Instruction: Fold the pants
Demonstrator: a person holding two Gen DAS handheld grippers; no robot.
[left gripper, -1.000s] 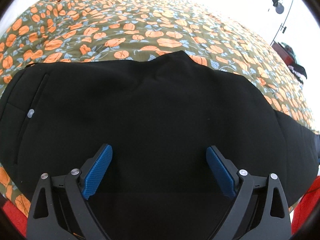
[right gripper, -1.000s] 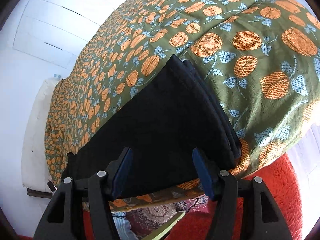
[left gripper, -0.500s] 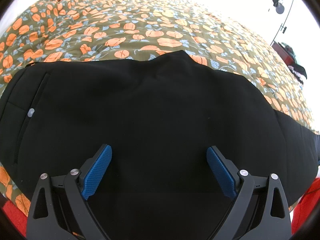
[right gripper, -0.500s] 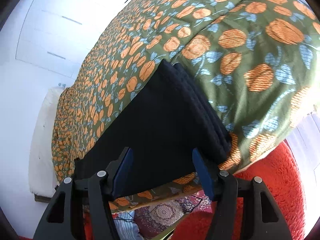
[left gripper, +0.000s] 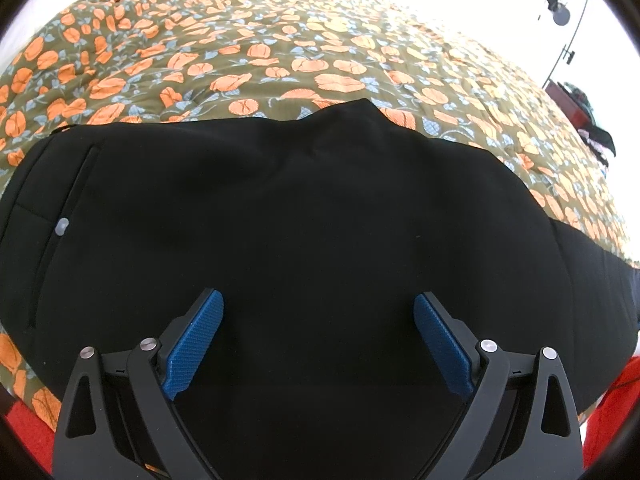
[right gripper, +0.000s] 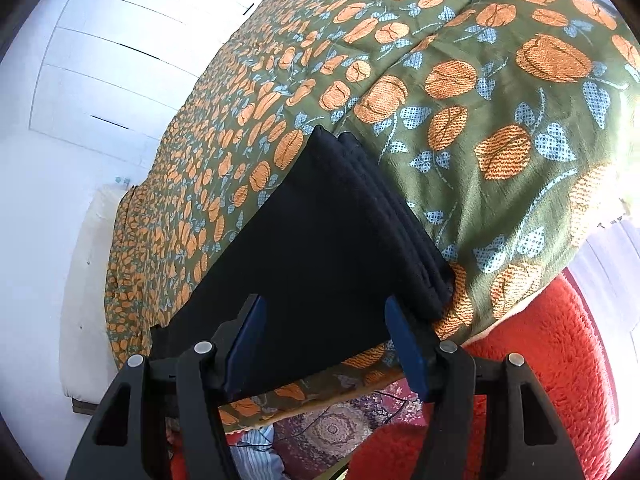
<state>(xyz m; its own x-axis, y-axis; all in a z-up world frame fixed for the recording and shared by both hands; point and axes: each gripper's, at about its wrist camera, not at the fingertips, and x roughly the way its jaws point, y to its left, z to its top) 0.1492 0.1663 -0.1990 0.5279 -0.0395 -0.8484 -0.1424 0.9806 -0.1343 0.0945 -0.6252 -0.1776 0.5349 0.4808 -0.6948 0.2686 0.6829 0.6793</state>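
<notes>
Black pants [left gripper: 312,216] lie flat on the bed, folded lengthwise, with a pocket seam and a small grey button [left gripper: 62,227] at the left. My left gripper [left gripper: 318,300] is open just above the waist part, nothing between its blue pads. In the right wrist view the stacked leg hems [right gripper: 396,224] lie near the bed's corner. My right gripper [right gripper: 324,308] is open and empty over the legs' near edge.
The green bedspread with orange flowers [left gripper: 320,48] covers the bed [right gripper: 500,100]. A red fluffy rug [right gripper: 540,380] and a patterned rug [right gripper: 332,428] lie on the floor below. White cabinet doors [right gripper: 100,60] stand behind the bed. A lamp stand [left gripper: 560,12] is at the far right.
The left gripper has stayed still. The right gripper's view has shifted slightly, with the leg hems now sitting a little lower and nearer the pads.
</notes>
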